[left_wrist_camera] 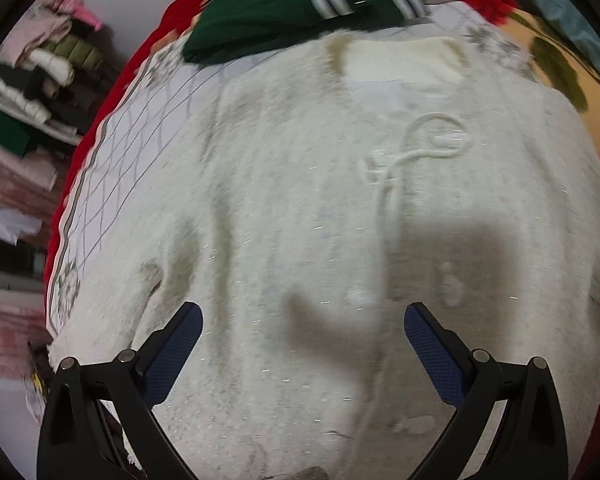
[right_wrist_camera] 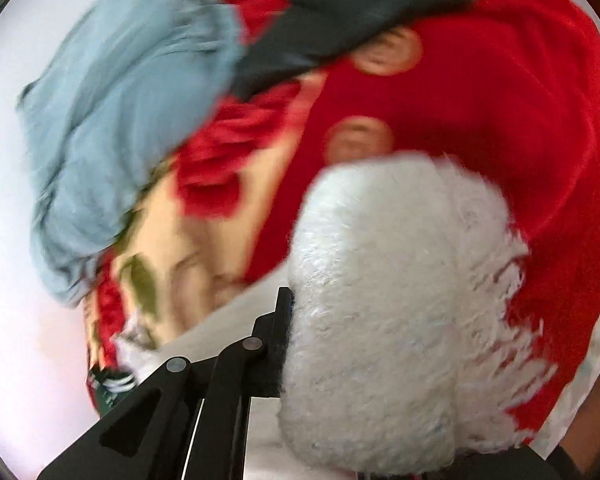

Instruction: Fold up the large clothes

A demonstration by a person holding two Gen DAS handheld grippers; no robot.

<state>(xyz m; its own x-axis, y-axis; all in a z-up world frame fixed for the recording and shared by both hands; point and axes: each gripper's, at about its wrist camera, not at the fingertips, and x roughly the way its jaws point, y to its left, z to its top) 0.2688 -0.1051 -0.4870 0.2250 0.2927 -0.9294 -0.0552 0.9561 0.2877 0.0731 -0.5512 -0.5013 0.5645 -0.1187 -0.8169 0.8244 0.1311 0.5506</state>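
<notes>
A large fluffy white sweater (left_wrist_camera: 308, 184) with a raised rope-like motif lies spread flat on the bed in the left wrist view. My left gripper (left_wrist_camera: 303, 344) hovers over its lower part, open and empty, blue pads wide apart. In the right wrist view my right gripper (right_wrist_camera: 296, 344) is shut on a thick fold of the same white sweater (right_wrist_camera: 380, 320), lifted above the bed; only its left finger (right_wrist_camera: 282, 320) shows, the other is hidden behind the fabric.
A folded dark green garment with white stripes (left_wrist_camera: 284, 12) lies at the far edge. A red and cream floral blanket (right_wrist_camera: 480, 112) covers the bed. A light blue garment (right_wrist_camera: 132, 112) and a dark one (right_wrist_camera: 340, 12) lie beyond. Stacked clothes (left_wrist_camera: 40, 80) fill shelves at left.
</notes>
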